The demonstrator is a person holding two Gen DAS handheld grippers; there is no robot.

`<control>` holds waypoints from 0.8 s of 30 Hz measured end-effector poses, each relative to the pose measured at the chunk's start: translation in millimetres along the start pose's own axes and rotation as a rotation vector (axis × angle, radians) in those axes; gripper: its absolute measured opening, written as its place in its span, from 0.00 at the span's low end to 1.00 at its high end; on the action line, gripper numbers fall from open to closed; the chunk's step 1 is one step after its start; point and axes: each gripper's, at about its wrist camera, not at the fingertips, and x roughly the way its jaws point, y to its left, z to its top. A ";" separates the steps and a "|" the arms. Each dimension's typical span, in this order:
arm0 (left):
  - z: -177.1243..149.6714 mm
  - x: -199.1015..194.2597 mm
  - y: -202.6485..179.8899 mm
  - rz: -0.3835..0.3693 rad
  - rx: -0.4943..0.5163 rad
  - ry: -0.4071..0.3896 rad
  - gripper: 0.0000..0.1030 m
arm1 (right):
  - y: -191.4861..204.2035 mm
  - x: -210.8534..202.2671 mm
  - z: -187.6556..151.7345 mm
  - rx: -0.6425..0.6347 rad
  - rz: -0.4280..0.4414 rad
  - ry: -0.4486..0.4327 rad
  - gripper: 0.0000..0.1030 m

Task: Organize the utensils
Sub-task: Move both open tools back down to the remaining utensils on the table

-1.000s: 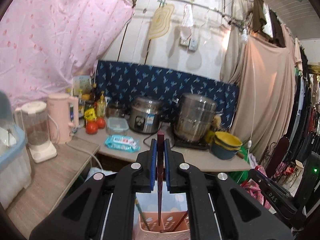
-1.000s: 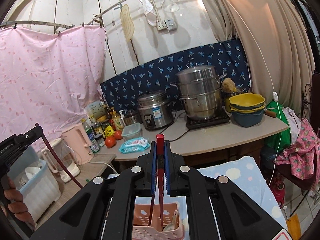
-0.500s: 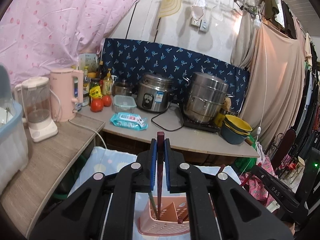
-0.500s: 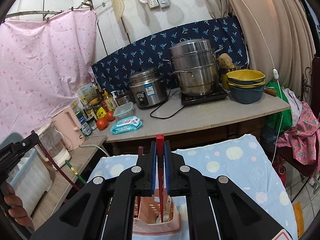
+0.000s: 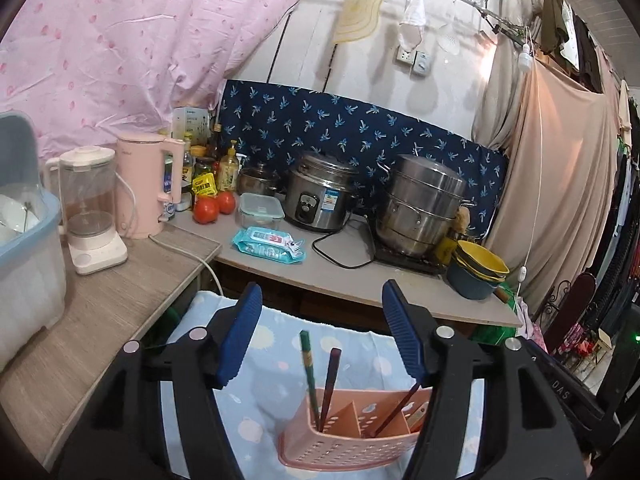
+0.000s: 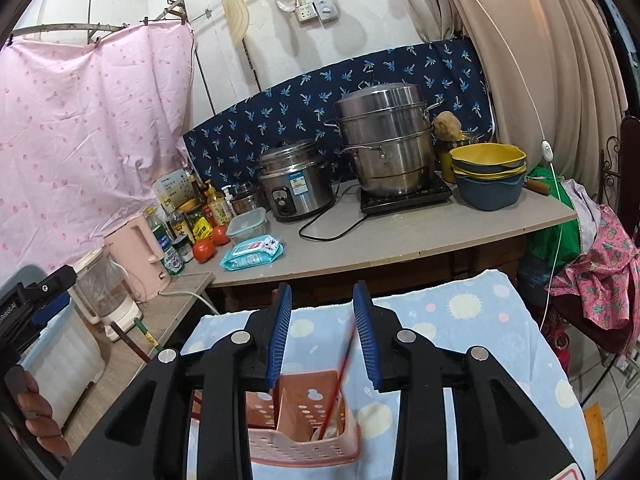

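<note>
Left wrist: both hand-held grippers (image 5: pixel 322 334) (image 6: pixel 322 336) released above perforated pink plastic caddy (image 5: pixel 320 446).

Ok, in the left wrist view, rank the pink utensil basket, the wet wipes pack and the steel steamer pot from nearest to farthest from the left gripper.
1. Pink utensil basket, just below the open left gripper.
2. Wet wipes pack, on the counter ahead, slightly left.
3. Steel steamer pot, farther back, on the right.
</note>
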 end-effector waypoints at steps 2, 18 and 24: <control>-1.2 -2.7 0.9 0.000 0.002 0.004 0.58 | 0.1 -3.8 -0.7 -0.003 -0.003 -0.001 0.31; -56.1 -46.5 3.6 0.033 0.107 0.074 0.58 | 9.6 -52.8 -62.4 -0.092 -0.029 0.049 0.31; -110.1 -56.8 14.2 0.038 0.108 0.193 0.58 | 9.6 -78.1 -113.5 -0.134 -0.043 0.115 0.31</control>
